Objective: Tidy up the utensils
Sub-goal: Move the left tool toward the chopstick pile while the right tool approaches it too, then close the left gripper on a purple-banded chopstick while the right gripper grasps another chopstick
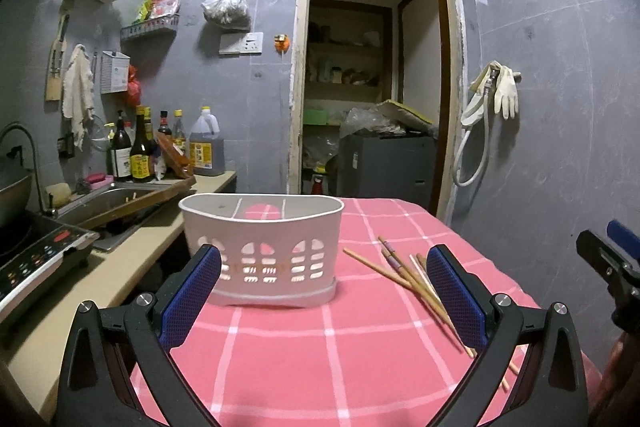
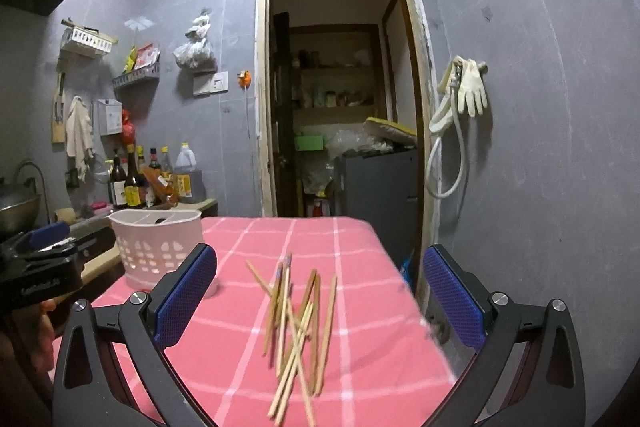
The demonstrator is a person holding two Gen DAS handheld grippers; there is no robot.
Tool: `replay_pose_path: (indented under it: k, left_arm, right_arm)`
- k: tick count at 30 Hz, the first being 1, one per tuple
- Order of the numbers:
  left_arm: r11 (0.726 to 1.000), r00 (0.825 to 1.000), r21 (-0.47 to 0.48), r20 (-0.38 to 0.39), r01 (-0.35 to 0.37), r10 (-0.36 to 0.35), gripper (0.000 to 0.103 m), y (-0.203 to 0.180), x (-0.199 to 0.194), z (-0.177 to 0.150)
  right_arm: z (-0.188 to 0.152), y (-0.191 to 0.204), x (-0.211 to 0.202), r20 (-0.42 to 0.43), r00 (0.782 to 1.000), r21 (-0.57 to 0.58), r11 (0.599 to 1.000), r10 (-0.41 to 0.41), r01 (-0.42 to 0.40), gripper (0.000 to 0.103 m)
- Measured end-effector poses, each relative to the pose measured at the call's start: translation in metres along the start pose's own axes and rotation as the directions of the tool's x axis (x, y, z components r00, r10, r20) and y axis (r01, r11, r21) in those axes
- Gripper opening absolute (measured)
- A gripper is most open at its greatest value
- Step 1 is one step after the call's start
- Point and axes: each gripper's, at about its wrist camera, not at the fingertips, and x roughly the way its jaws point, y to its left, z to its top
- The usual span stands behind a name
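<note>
Left wrist view: the left tool (image 1: 324, 297) hangs spread wide with nothing between its blue pads, facing a white slotted utensil caddy (image 1: 262, 249) that stands upright on the bench under a pink checked cloth (image 1: 320, 347). Loose wooden chopsticks (image 1: 404, 273) lie in a crossed heap on the cloth just right of the caddy — apart from it. Right wrist view: the right tool (image 2: 320, 297) is also spread and empty, poised over the chopsticks.

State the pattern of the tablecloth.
Pink with a white grid check; the tablecloth shows best in the left wrist view.
</note>
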Motion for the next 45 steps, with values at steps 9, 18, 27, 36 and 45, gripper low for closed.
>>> replay_pose_path:
  k: [9,18,27,36,45]
  left_arm:
    - [0.999,0.995,0.019,-0.092,0.048,-0.046,0.101,-0.021,0.058,0.004]
    - [0.995,0.989,0.073,-0.134,0.066,-0.055,0.101,-0.051,0.11,-0.008]
    - [0.99,0.96,0.06,-0.258,0.125,-0.106,0.098,-0.056,0.157,-0.029]
    - [0.98,0.897,-0.011,-0.399,0.2,-0.188,0.057,-0.06,0.195,-0.037]
    - [0.961,0.817,-0.092,-0.51,0.26,-0.269,0.028,-0.06,0.216,-0.041]
  right_arm:
    - [0.014,-0.026,0.057,-0.099,0.995,-0.03,0.999,0.028,-0.031,0.103]
    - [0.003,-0.039,0.109,-0.176,0.982,0.006,0.998,0.066,-0.066,0.098]
    - [-0.017,-0.051,0.158,-0.349,0.934,0.03,0.997,0.079,-0.074,0.069]
    - [-0.038,-0.053,0.19,-0.513,0.849,0.061,0.992,0.124,-0.108,0.04]
    - [-0.049,-0.05,0.211,-0.603,0.78,0.091,0.986,0.166,-0.14,0.018]
